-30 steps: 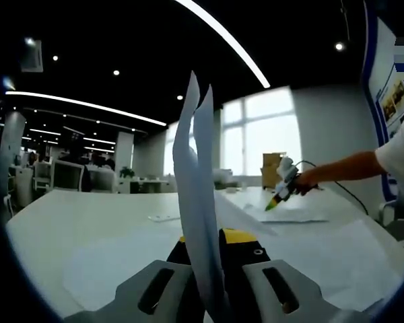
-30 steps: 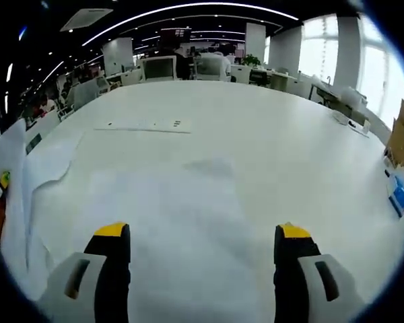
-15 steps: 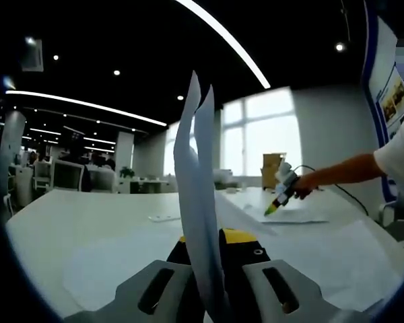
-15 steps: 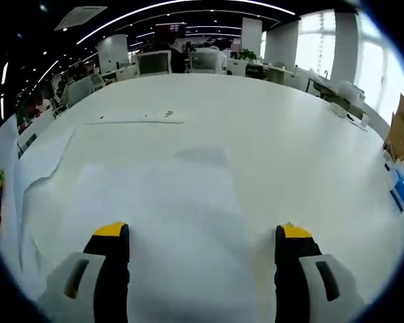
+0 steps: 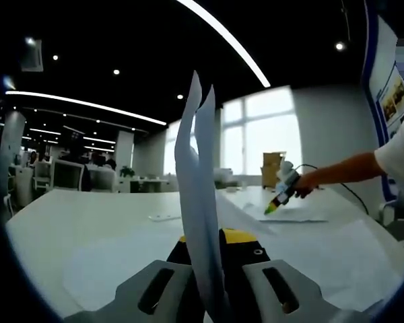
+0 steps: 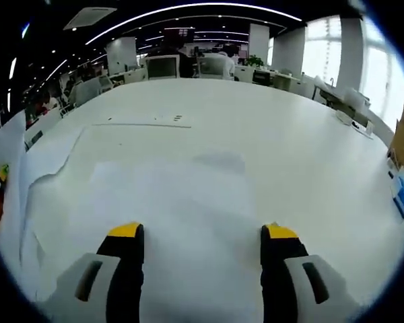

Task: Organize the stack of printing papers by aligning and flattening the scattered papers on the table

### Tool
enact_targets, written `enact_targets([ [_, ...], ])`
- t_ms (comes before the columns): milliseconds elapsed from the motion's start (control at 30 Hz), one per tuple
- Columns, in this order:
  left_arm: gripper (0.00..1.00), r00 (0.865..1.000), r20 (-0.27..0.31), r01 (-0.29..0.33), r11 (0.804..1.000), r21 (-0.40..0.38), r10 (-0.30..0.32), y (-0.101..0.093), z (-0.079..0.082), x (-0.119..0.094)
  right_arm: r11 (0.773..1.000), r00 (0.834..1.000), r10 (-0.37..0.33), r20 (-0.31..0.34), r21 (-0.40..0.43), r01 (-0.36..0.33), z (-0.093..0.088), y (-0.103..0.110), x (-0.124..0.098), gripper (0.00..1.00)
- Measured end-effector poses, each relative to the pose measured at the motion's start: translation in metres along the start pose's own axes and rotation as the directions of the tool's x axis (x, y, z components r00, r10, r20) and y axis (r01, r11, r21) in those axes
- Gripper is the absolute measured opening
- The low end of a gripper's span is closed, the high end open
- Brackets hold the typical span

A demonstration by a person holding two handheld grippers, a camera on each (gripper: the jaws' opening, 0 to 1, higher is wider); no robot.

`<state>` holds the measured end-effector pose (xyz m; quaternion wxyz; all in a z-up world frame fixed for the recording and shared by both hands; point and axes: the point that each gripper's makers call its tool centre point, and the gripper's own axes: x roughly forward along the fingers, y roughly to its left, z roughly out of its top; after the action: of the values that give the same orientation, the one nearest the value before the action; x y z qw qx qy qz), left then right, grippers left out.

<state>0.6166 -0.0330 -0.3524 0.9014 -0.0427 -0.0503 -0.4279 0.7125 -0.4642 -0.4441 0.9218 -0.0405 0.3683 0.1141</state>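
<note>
In the left gripper view, the left gripper (image 5: pixel 212 259) is clamped on upright sheets of paper (image 5: pixel 196 182), which rise between its closed jaws well above the table (image 5: pixel 60 222). More loose papers (image 5: pixel 323 252) are spread flat on the white tabletop to the right. At the far right, the right gripper (image 5: pixel 280 194) is seen held in a hand (image 5: pixel 304 182) over those papers. A poster (image 5: pixel 394 97) with pictures hangs on the right wall; its writing cannot be read. Bright windows (image 5: pixel 266 138), a cardboard box (image 5: pixel 273 168) and ceiling light strips (image 5: pixel 222 37) are seen beyond.

In the right gripper view, the right gripper (image 6: pixel 203 243) is held with its yellow-tipped jaws apart, over flat sheets (image 6: pixel 182 208) on the table (image 6: pixel 289 148). A paper strip (image 6: pixel 145 122) with small, illegible marks lies farther off. Curled papers (image 6: pixel 27 168) stand at the left edge. Monitors (image 6: pixel 163 67) and office desks fill the far room.
</note>
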Motion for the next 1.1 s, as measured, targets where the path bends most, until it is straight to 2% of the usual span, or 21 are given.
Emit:
enact_targets([
  [200,0.07,1.0,0.0,0.0,1.0,0.0,0.0,0.001,0.0,0.0,1.0,1.0,0.002,0.004,-0.002,-0.002,0.001,-0.003,0.002,0.64],
  [300,0.07,1.0,0.0,-0.001,1.0,0.0,0.001,0.001,0.0,0.0,1.0,1.0,0.004,0.003,-0.006,-0.004,0.002,-0.006,0.001,0.59],
  [667,0.07,1.0,-0.001,-0.001,1.0,0.003,0.001,0.0,0.0,0.0,1.0,1.0,0.004,0.004,-0.01,-0.004,0.001,-0.011,0.0,0.5],
  [900,0.07,1.0,-0.003,-0.001,1.0,0.003,0.001,0.0,0.0,0.001,1.0,1.0,0.001,0.0,-0.008,-0.001,-0.004,-0.015,-0.007,0.38],
  [1100,0.07,1.0,-0.003,-0.002,1.0,0.003,0.002,0.001,0.0,0.001,1.0,1.0,-0.002,0.012,0.007,0.002,-0.003,-0.015,-0.007,0.38],
])
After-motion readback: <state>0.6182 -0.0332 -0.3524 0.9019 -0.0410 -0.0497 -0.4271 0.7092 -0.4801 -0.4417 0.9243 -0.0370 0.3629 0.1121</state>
